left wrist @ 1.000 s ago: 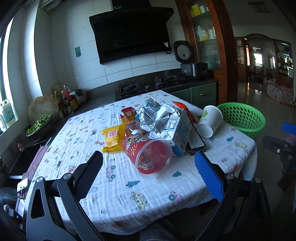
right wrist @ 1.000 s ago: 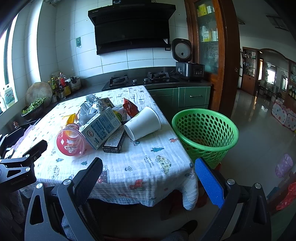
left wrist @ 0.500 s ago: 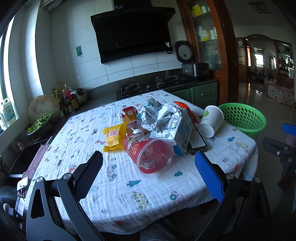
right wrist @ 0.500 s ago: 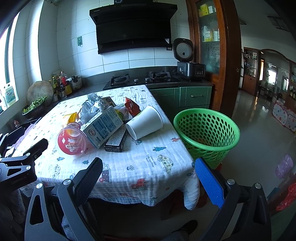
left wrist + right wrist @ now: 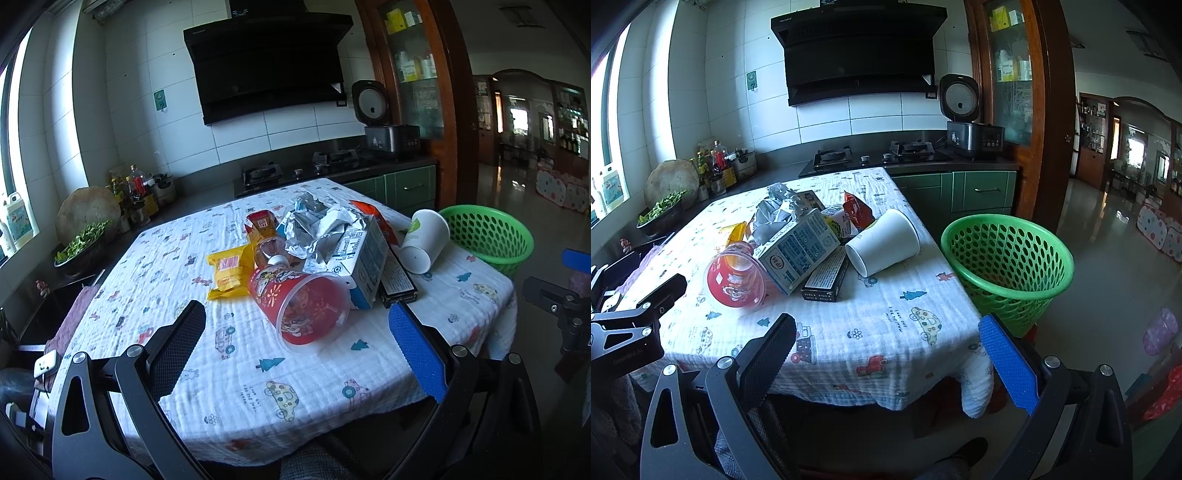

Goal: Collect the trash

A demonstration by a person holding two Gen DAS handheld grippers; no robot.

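Observation:
A heap of trash lies on the patterned tablecloth [image 5: 258,376]: a red plastic cup [image 5: 303,306] [image 5: 735,275] on its side, a white-blue carton [image 5: 360,264] [image 5: 799,249], crumpled foil [image 5: 317,227], a yellow snack bag [image 5: 229,271], a black flat box [image 5: 397,282] [image 5: 827,275] and a white paper cup [image 5: 424,242] [image 5: 884,242]. A green mesh basket [image 5: 1004,266] [image 5: 487,236] stands off the table's right side. My left gripper [image 5: 297,339] is open, short of the red cup. My right gripper [image 5: 886,349] is open over the table's near edge, holding nothing.
A counter with a stove [image 5: 875,157], a rice cooker [image 5: 971,123] and bottles [image 5: 716,166] runs behind the table. A bowl of greens [image 5: 81,243] sits at the left. Tiled floor [image 5: 1108,229] opens to the right, past the basket.
Both grippers have crept slightly closer to the table; the trash looms a little larger. Nothing was picked up or moved.

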